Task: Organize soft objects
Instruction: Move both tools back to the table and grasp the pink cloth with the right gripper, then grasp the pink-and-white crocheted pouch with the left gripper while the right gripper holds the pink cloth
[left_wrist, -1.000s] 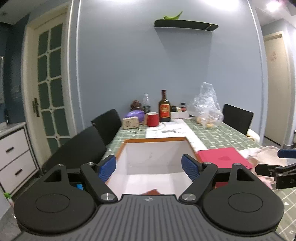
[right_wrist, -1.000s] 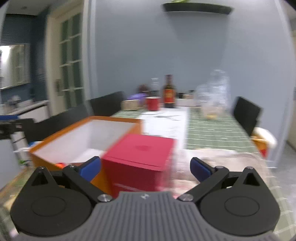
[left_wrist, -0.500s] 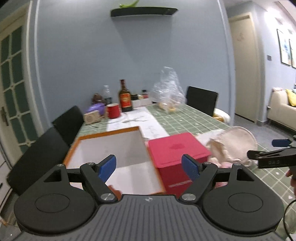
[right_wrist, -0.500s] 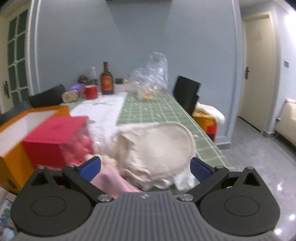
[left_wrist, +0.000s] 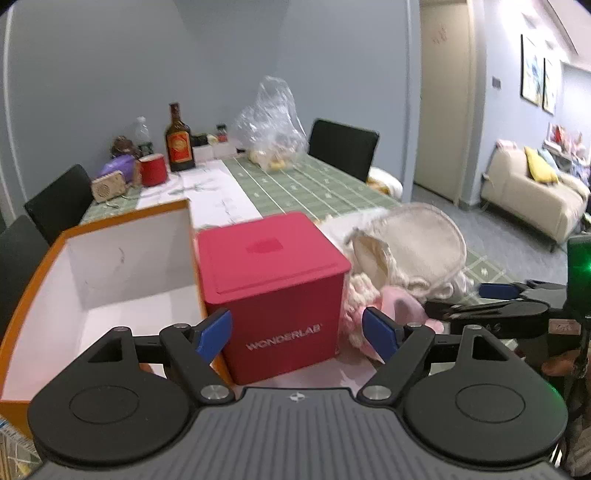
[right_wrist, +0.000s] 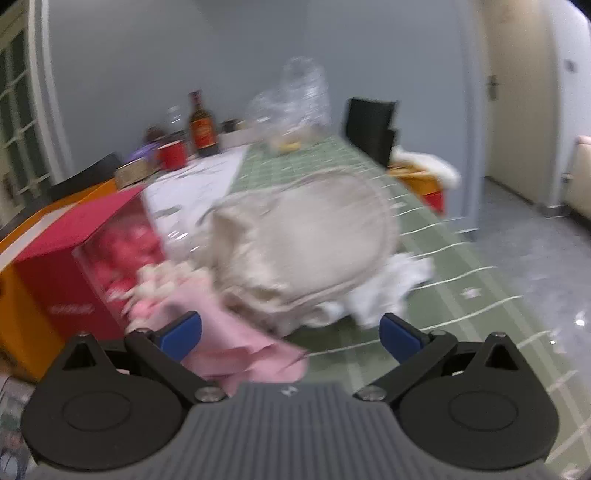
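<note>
**A:** Where do you stand in the job? Your left gripper (left_wrist: 297, 334) is spread wide with nothing between the blue pads; the red WONDERLAB box (left_wrist: 273, 291) only shows through the gap, untouched. Your right gripper (right_wrist: 290, 338) is spread too and pinches nothing, with the soft pile lying just ahead of it.

**B:** So this is the approach, I judge, not a pick yet?

**A:** Yes, nothing is gripped. The soft things lie heaped on the green checked tablecloth (left_wrist: 295, 184), right against the red box on its right side: a cream round fabric piece (right_wrist: 306, 236) on top, a pink cloth (right_wrist: 236, 350) spilling toward you under the right gripper's left finger, white cloth (right_wrist: 388, 291) at the far right, and a pink-and-white knitted bit (left_wrist: 360, 295) beside the box. The open orange box (left_wrist: 99, 266), white inside, sits on the other side of the red one; it looks like the likely bin, though you cannot be sure from here.

**B:** What does the next move call for?

**A:** Pick one piece, probably the pink cloth since it is nearest. Bring the right gripper down over a fold or edge and close on it; expect it to drag its neighbours.

**B:** Which way does it lie?

**A:** The pink cloth's long axis seems to run from the knitted bit toward you and rightward, ending in a corner near the right gripper. The right view is blurred, so treat that as rough. The cream piece is roundish, with no clear long axis.
</note>
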